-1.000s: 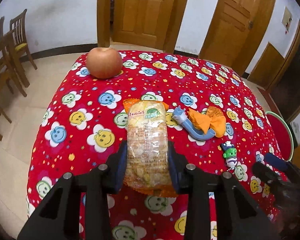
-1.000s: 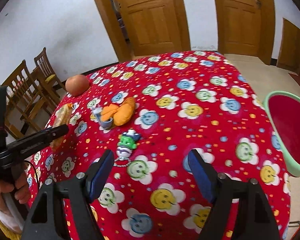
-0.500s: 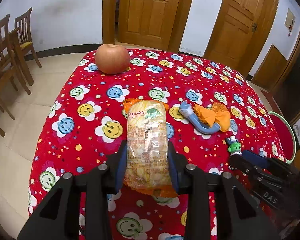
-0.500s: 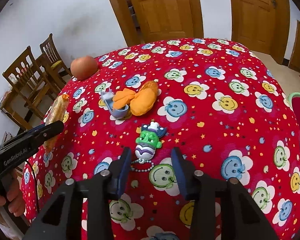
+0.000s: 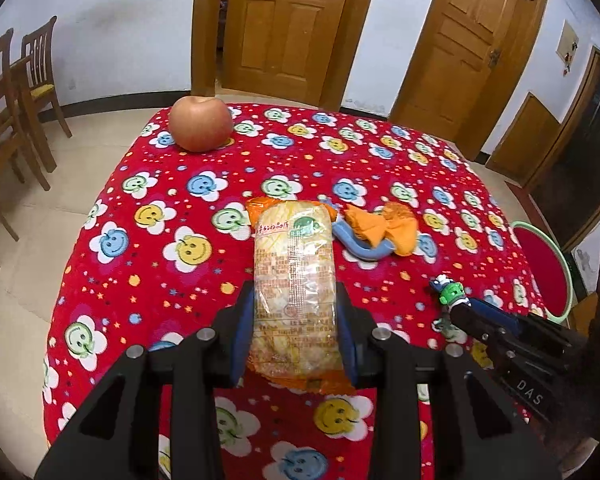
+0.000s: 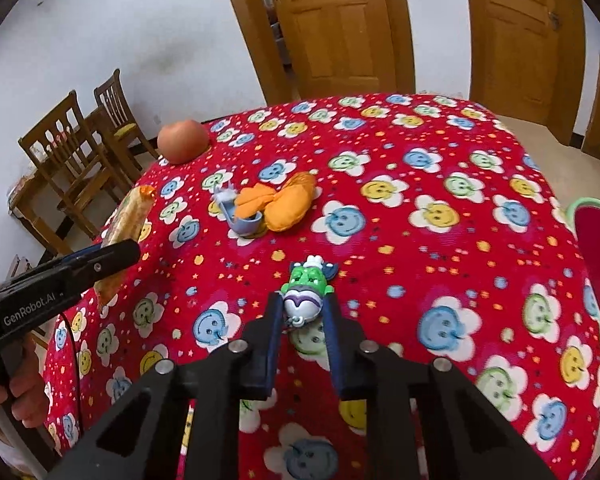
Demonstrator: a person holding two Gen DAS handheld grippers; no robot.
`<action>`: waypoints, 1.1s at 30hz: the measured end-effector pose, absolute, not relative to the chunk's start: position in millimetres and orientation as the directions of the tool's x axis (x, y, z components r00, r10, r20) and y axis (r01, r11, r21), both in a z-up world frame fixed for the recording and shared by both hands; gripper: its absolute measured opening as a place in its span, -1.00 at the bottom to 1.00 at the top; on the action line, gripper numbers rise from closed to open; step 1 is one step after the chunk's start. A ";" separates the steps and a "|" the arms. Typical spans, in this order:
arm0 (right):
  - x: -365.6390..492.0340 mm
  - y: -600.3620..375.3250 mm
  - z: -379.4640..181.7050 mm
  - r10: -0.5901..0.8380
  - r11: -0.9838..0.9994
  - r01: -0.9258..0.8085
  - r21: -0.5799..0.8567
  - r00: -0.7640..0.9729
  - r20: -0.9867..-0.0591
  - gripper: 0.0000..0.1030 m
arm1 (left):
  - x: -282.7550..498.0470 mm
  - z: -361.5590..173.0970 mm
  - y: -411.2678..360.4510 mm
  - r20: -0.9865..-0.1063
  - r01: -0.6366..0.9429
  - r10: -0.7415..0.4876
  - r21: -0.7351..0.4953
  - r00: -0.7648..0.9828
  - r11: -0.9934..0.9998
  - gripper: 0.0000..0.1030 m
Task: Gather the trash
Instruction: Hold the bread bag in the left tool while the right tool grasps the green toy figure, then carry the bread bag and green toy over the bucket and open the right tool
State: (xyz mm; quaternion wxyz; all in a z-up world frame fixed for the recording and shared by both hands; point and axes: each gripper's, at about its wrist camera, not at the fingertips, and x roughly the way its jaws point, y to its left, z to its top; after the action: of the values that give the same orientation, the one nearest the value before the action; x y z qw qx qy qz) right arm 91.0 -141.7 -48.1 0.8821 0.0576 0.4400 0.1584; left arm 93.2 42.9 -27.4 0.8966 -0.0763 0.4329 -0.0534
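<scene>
Left gripper point(image 5: 295, 332) clamped on the snack packet point(image 5: 294, 292), both pads pressed against its long sides, packet lifted clear of the tablecloth point(image 5: 172, 184) and pointing away toward the apple point(image 5: 201, 128)

Right gripper point(image 6: 302, 316) down at the cloth, jaws closing round the green toy figure point(image 6: 306, 290); the toy's lower half sat between the pads, head poking out beyond the tips. Whether the pads had bitten yet, could not tell

Orange cloth scrap point(image 6: 280, 204) lay mid-table, touching a blue plastic hook point(image 6: 240, 220) on its left side. Apple stood alone near the far left corner, close to the table edge

Red bin with green rim point(image 6: 580, 208) stood off the right edge of the table, lower than the top

Open cloth: wide bare stretch across the far and right parts of the table, and between apple and packet. Left edge dropped to tiled floor point(image 5: 24, 240), with wooden chairs point(image 5: 16, 92) against the wall beyond. A hand point(image 6: 24, 396) gripped the left tool's handle at the left table edge
</scene>
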 end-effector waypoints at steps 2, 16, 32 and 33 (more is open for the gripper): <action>86.3 -148.3 -43.6 0.330 0.943 -0.225 0.244 0.571 -0.752 -0.57 | 90.4 -24.5 37.6 -0.766 0.044 -0.178 -0.192 0.617 0.980 -0.27; 48.7 -199.8 0.7 0.309 0.950 -0.182 0.254 0.668 -0.677 -0.57 | 74.6 0.2 -7.8 -0.736 0.145 -0.275 -0.238 0.618 0.961 -0.27; 26.3 -288.6 28.8 0.174 0.972 -0.028 0.234 0.755 -0.632 -0.57 | 70.8 22.6 -85.3 -0.716 0.290 -0.383 -0.257 0.583 0.922 -0.27; 25.8 -295.9 30.1 0.161 0.973 -0.013 0.233 0.758 -0.632 -0.57 | 71.8 23.6 -91.9 -0.716 0.299 -0.388 -0.256 0.580 0.919 -0.27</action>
State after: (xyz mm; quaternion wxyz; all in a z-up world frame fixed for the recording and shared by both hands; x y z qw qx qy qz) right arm 25.8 -295.9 30.1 0.9313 0.1075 0.3448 0.0469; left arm 71.8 -91.9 23.6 0.8871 -0.0537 0.4154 -0.1937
